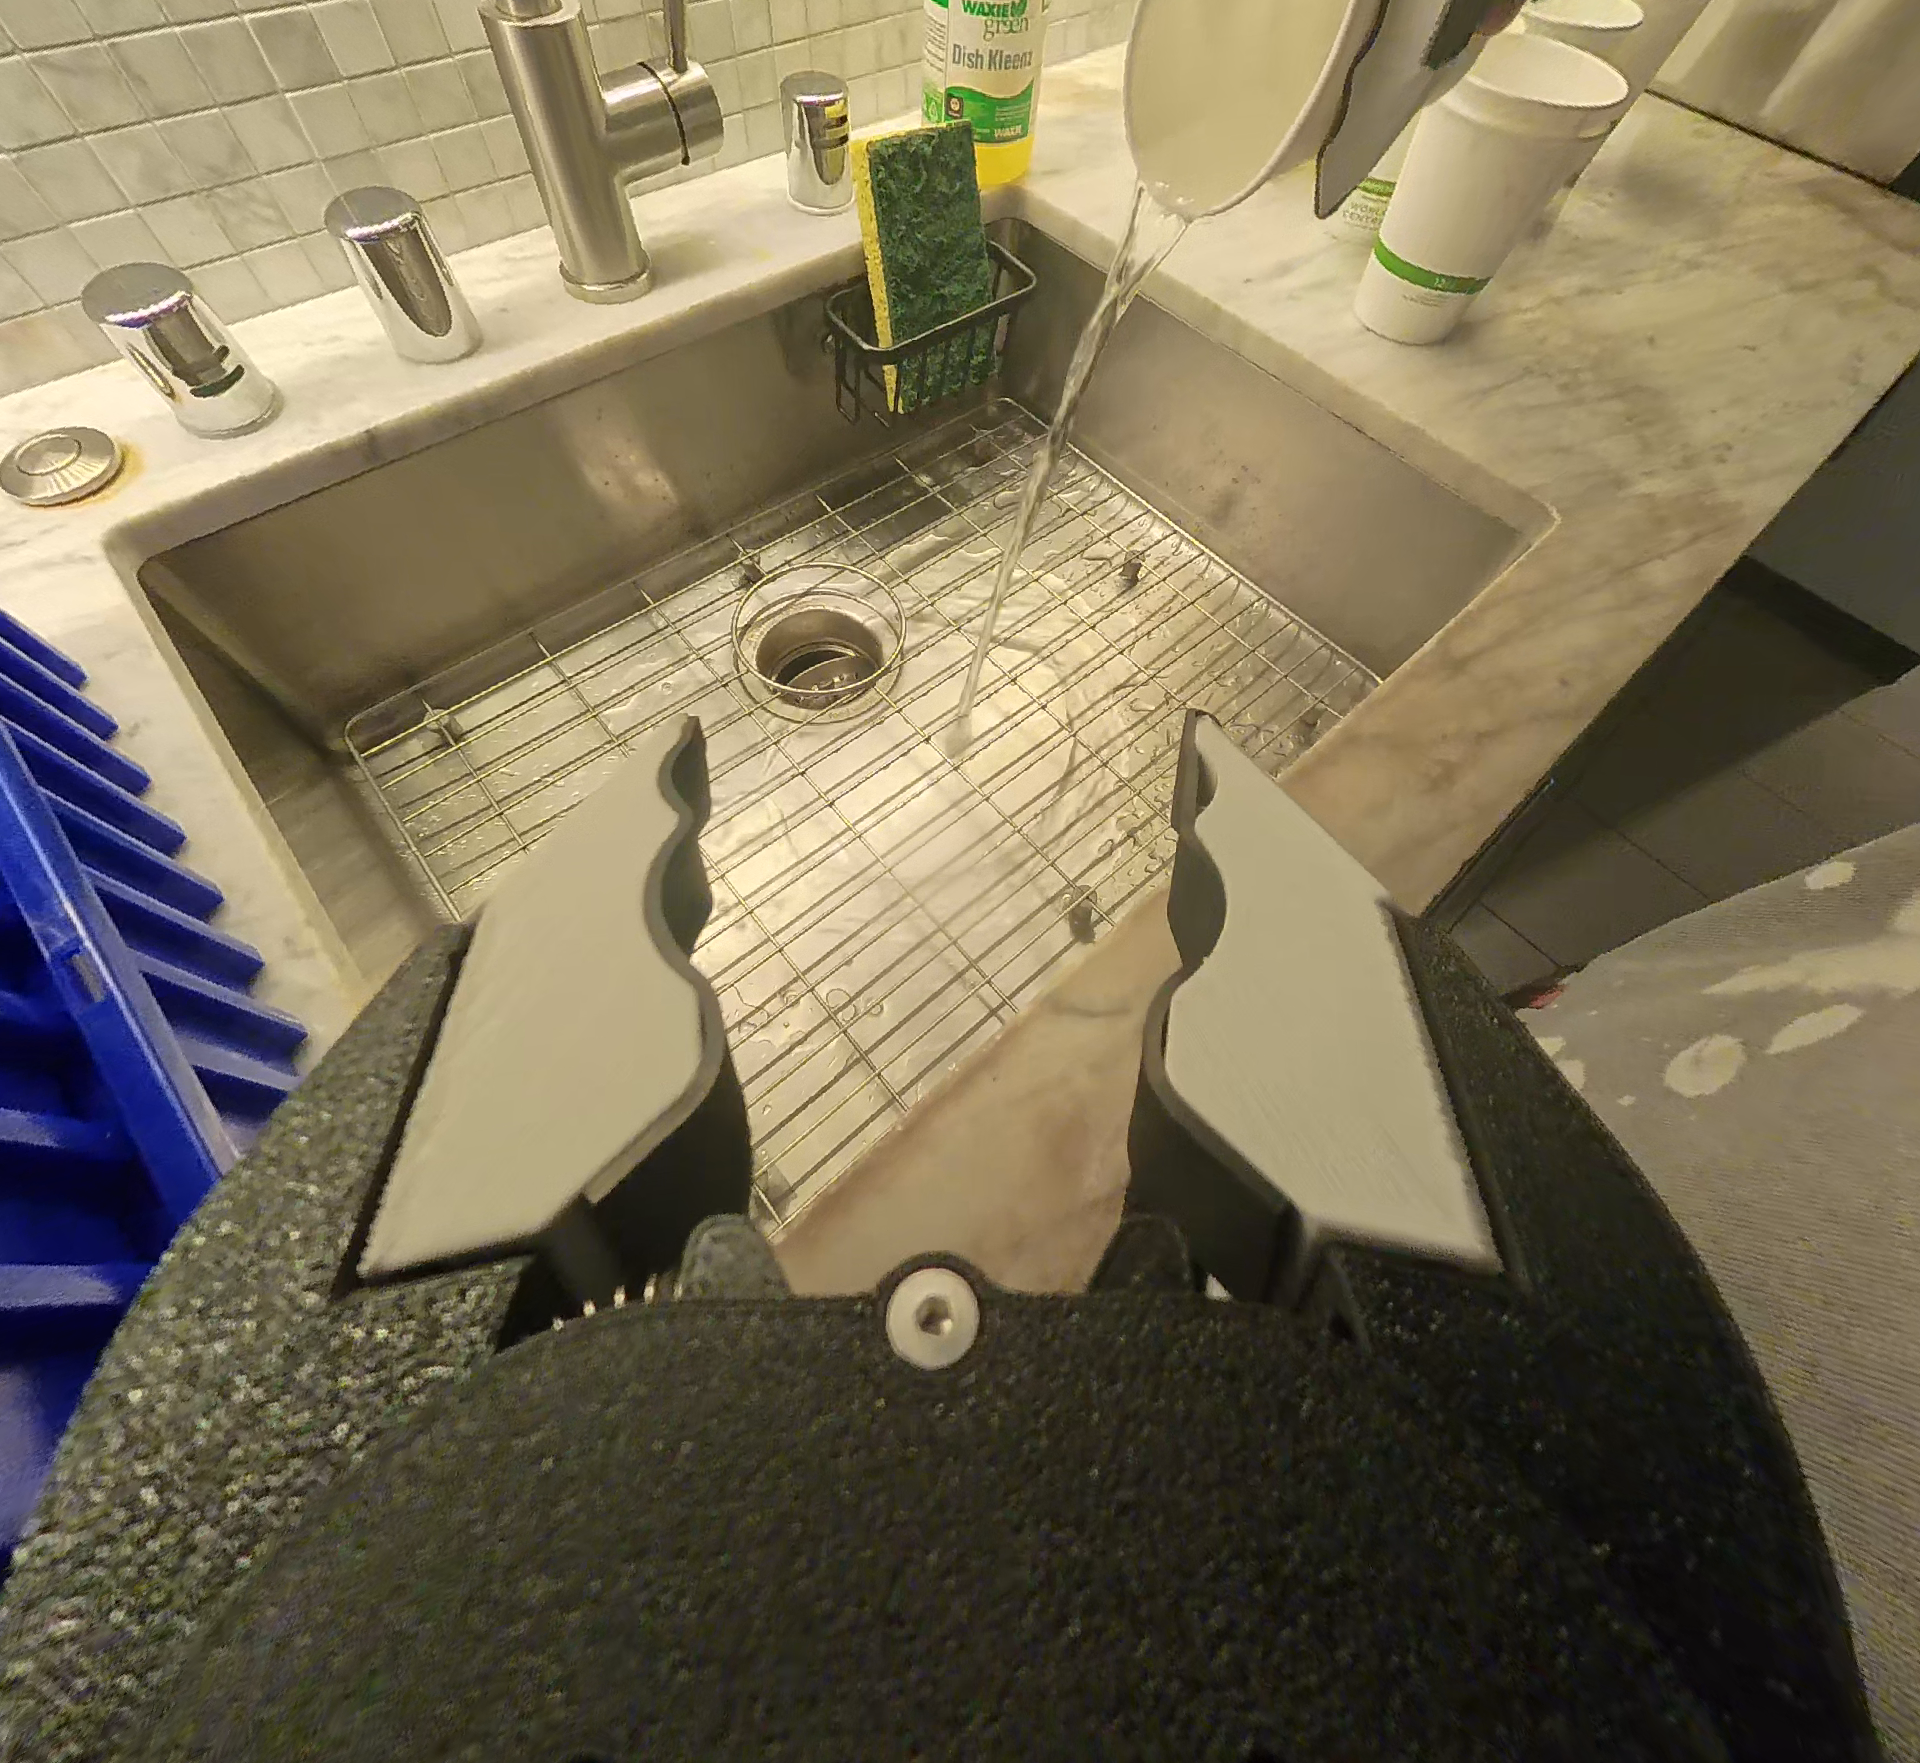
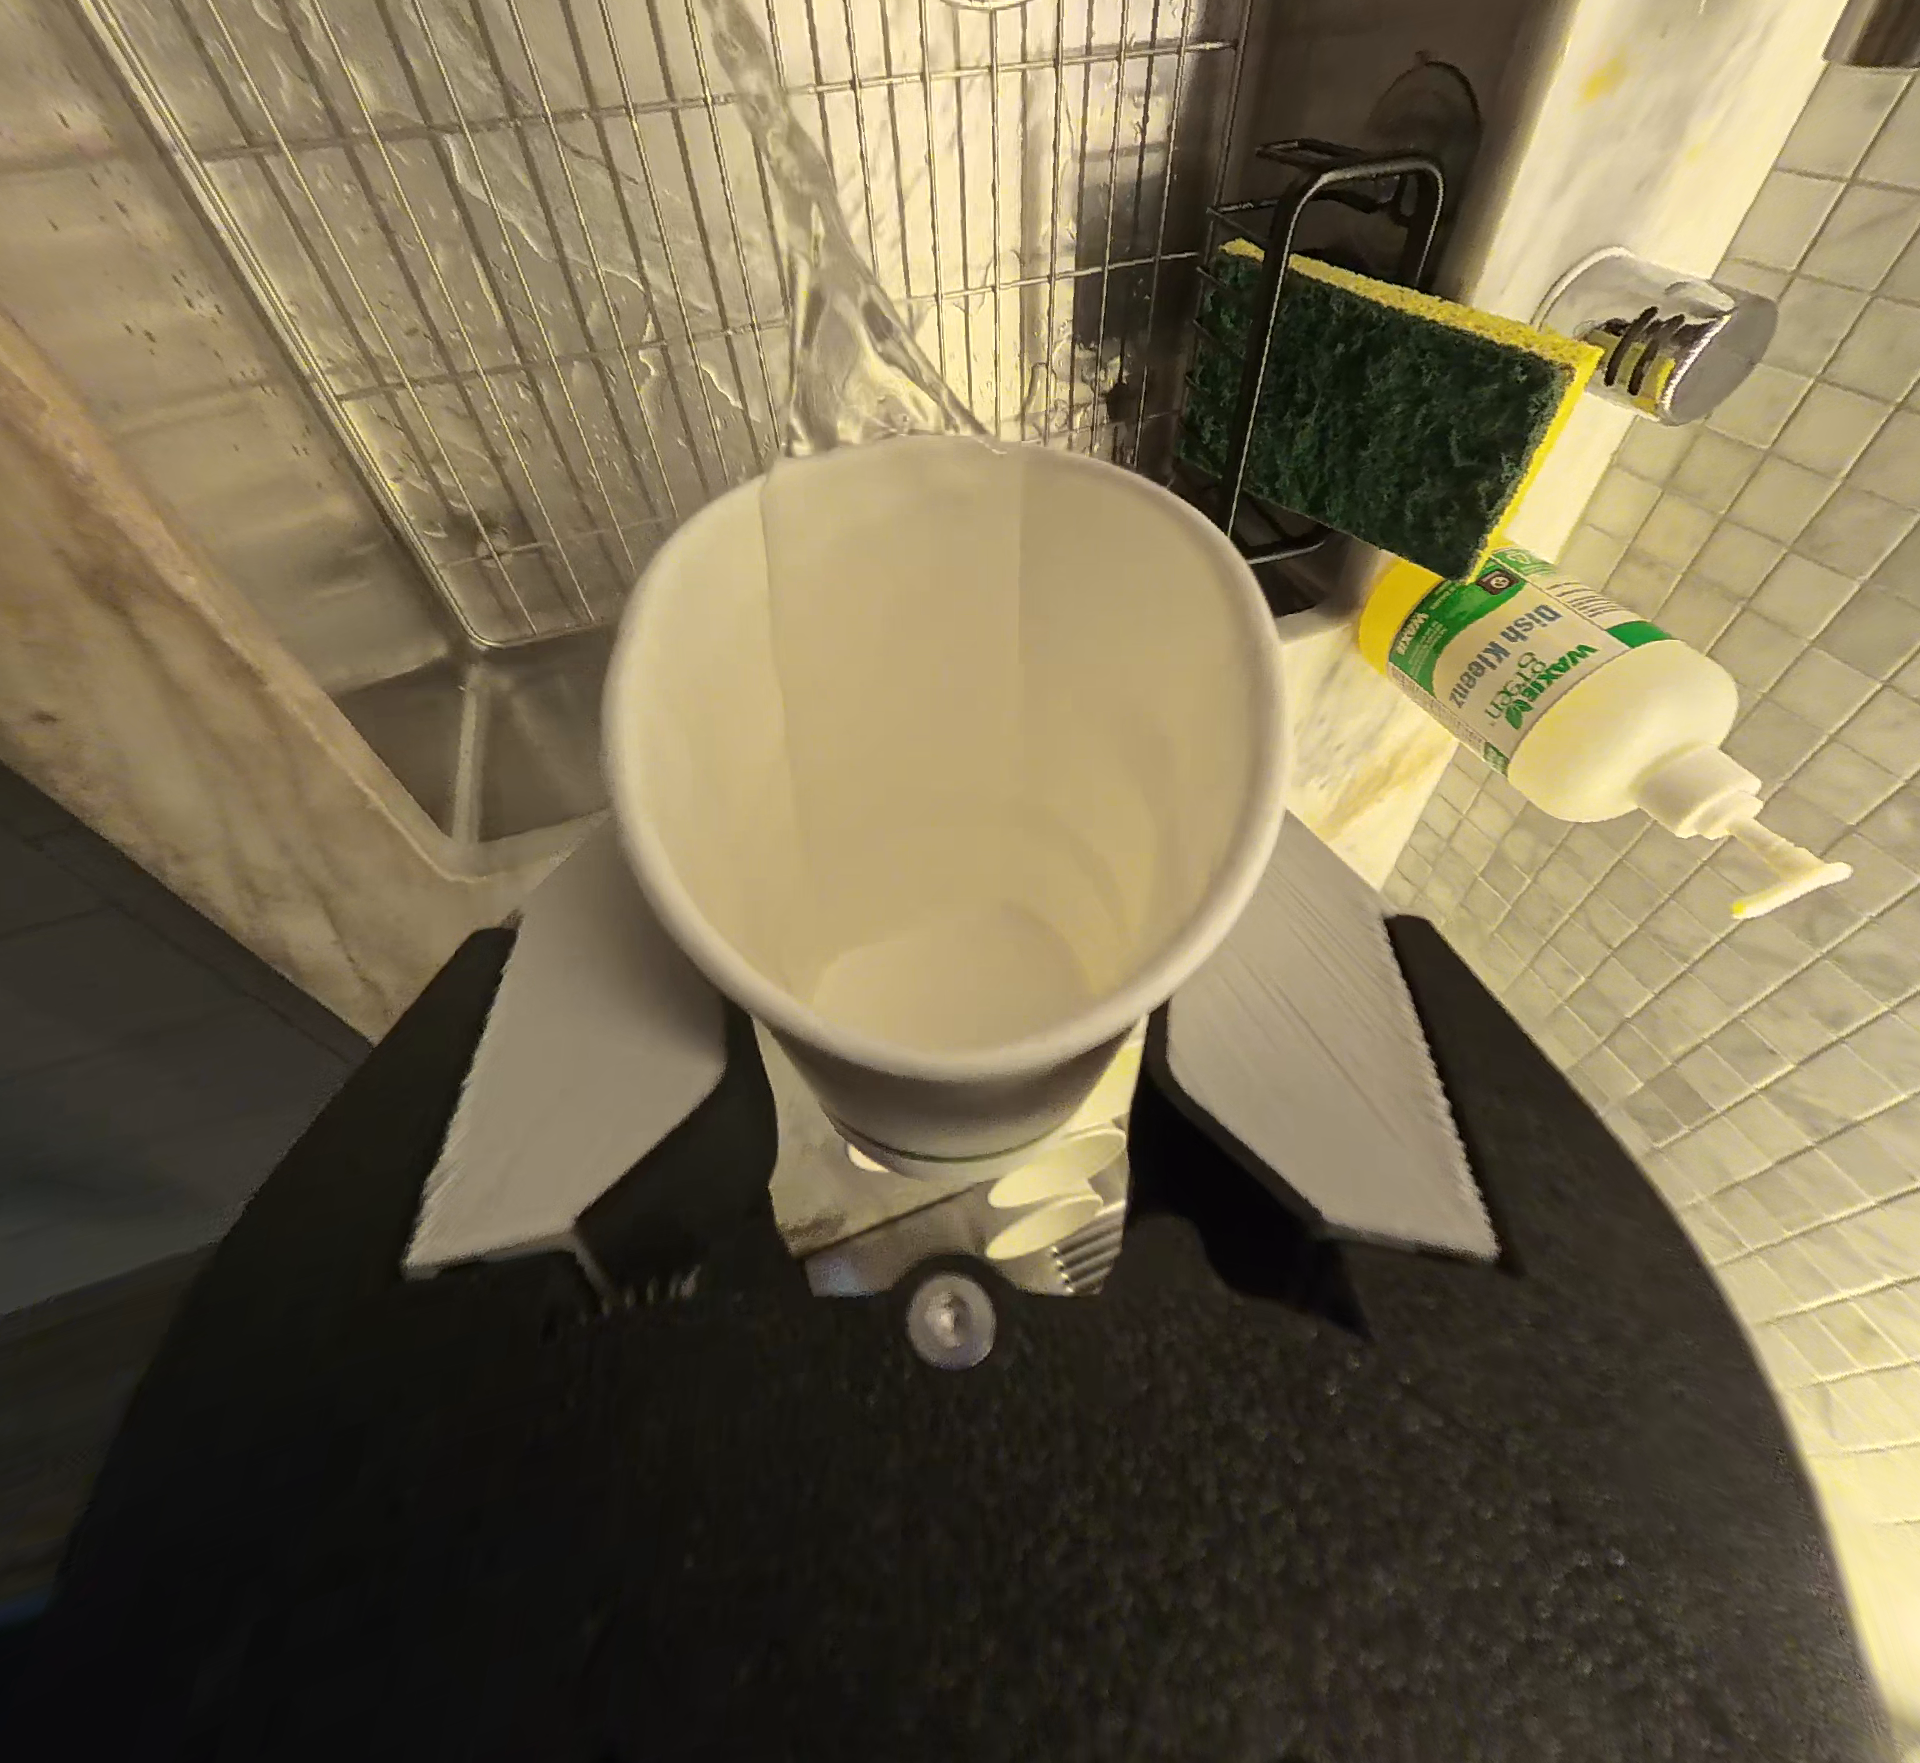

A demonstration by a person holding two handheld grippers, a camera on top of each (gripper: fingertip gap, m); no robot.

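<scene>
R gripper point(image 2: 940, 1007): jaws clamped on a white paper cup point(image 2: 940, 778), gripped low on its body near the base; cup tipped mouth-down over the sink point(image 1: 644, 456), rim clear of the basin; water stream point(image 1: 1049, 456) leaves the lower lip of the rim and lands on the wire grid point(image 1: 852, 882) at the sink bottom, just R of the drain point(image 1: 816, 659). L wrist view shows the same cup at upper R, above the sink's back-R corner.

L gripper point(image 1: 940, 778): jaws spread wide, nothing between them; hovers over the near side of the sink, well apart from the cup.

Surroundings: green/yellow sponge point(image 1: 920, 259) upright in a black wire caddy point(image 1: 925, 331) on the sink's back wall; soap bottle w/ pump point(image 1: 987, 30) on the marble counter point(image 1: 1558, 342) behind it; steel faucet point(image 1: 561, 72) at back; stacked white paper cups point(image 1: 1455, 196) on counter to the R; blue rack point(image 1: 104, 986) on counter to the L.
</scene>
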